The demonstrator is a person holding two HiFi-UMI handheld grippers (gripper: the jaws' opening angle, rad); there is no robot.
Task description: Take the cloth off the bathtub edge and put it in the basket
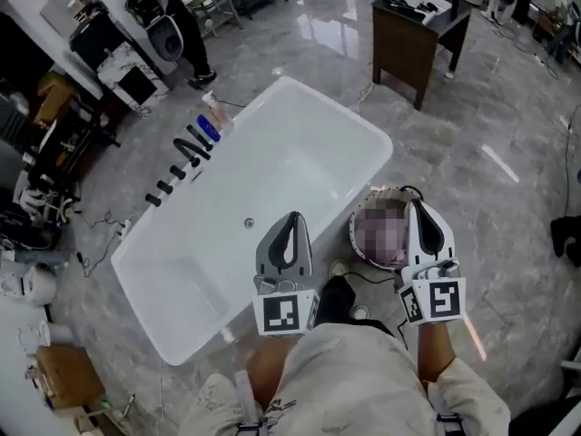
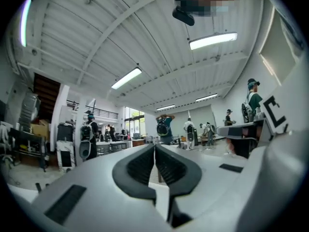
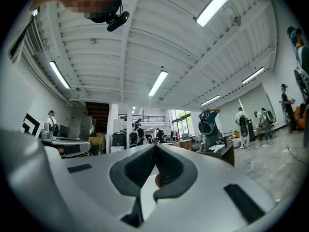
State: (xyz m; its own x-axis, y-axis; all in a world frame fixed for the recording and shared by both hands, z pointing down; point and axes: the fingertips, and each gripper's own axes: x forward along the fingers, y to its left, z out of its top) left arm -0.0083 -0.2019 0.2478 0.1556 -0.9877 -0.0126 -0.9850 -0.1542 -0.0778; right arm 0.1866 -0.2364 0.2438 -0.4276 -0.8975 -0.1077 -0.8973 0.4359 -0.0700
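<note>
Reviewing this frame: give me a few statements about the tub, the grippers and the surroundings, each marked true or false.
1. The left gripper has its jaws closed with nothing between them. True.
2. A cloth hangs over the rim of the bathtub. False: no cloth shows on the rim in view.
3. The bathtub is full of water. False: it is empty, its drain plainly showing.
4. A dark table stands beyond the bathtub. True.
5. The right gripper is shut on a cloth. False: its jaws are together, with no cloth.

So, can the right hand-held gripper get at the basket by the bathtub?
Probably yes: the right hand-held gripper is close beside the basket with nothing between them, but it points level with jaws shut, so it must tip down.
</note>
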